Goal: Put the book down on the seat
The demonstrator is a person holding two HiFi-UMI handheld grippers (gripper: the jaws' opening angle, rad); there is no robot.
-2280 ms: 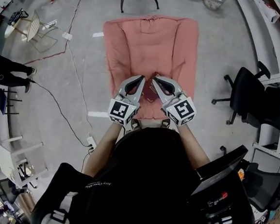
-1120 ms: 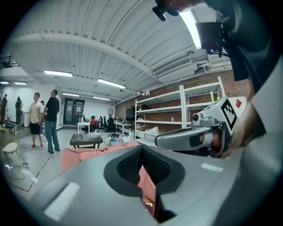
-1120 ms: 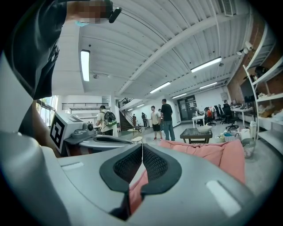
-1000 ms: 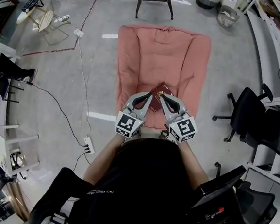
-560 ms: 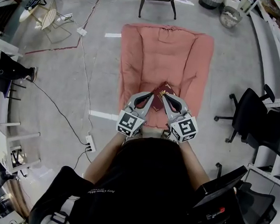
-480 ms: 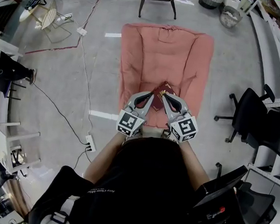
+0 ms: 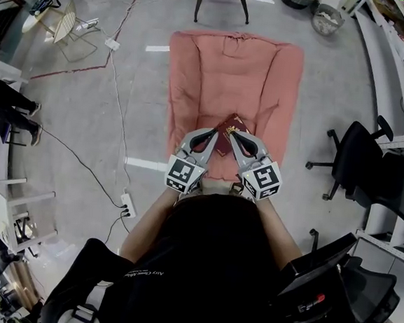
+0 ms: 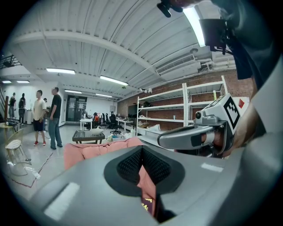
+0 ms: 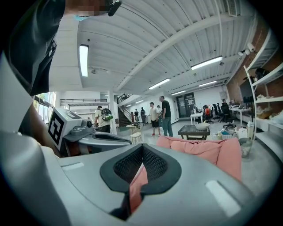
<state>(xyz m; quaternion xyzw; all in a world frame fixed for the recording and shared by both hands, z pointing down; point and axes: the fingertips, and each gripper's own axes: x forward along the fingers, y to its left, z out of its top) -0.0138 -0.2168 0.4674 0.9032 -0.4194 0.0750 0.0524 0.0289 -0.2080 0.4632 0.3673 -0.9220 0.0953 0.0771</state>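
Dark red book pinched by 2 tongs over the near part of the pink seat

The pink seat (image 7: 231, 68) lies on the grey floor (image 7: 87, 112) with its back at the far end. Over its near part the left tongs (image 7: 212, 133) and right tongs (image 7: 234, 135) meet tip to tip. Each is pressed together on an edge of the book (image 7: 225, 128), which seems to hang clear of the cushion. If 1 pair lets go before the other, the book would likely swing and twist out of the remaining thin pinch. Released this high and this near the front edge, it could bounce off the soft padding and slide to the floor.
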